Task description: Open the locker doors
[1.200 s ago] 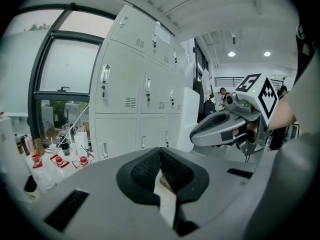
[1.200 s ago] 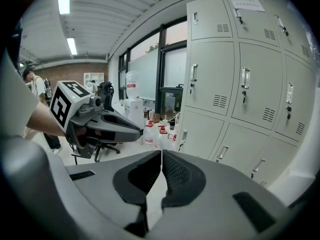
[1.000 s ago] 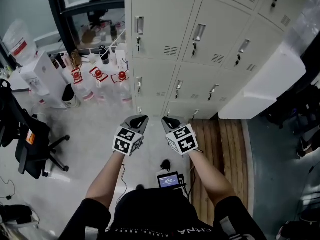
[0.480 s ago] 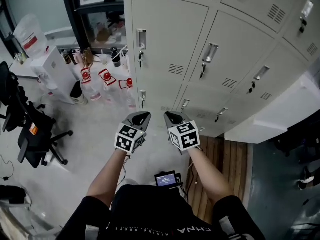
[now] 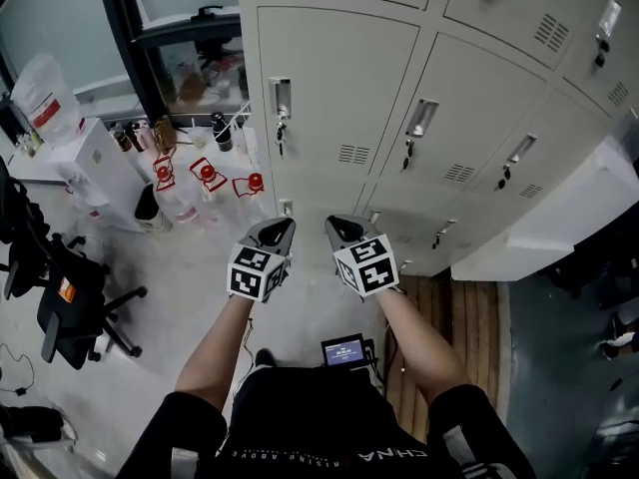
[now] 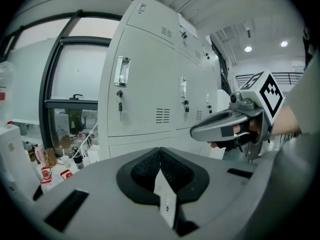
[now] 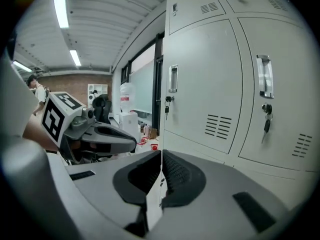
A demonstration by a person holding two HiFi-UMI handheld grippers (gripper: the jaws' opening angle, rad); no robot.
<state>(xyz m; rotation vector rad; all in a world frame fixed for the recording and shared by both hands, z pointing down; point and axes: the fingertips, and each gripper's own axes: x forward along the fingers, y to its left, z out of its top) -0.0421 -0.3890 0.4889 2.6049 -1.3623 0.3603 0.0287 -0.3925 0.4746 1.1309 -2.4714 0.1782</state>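
Observation:
A bank of pale grey lockers [image 5: 419, 118] fills the upper right of the head view, all doors closed. Each door has a chrome handle [image 5: 281, 99] with a key hanging under it; the same leftmost handle [image 6: 121, 71] shows in the left gripper view, and two handles [image 7: 172, 79] [image 7: 264, 76] show in the right gripper view. My left gripper [image 5: 277, 233] and right gripper [image 5: 341, 230] are held side by side below the lockers, apart from them. Both are shut with nothing between the jaws. The right gripper [image 6: 227, 126] shows in the left gripper view, the left gripper [image 7: 102, 136] in the right one.
Left of the lockers stand several water bottles with red caps [image 5: 205, 178], a white dispenser [image 5: 90, 163] and a black office chair [image 5: 55, 287]. A white panel [image 5: 559, 218] leans at the right. A wooden pallet [image 5: 459, 307] and a small screen [image 5: 344, 350] lie on the floor.
The head view has risen and shifted, so the lockers sit larger and nearer. Both grippers stay shut and side by side, slightly higher in the frame.

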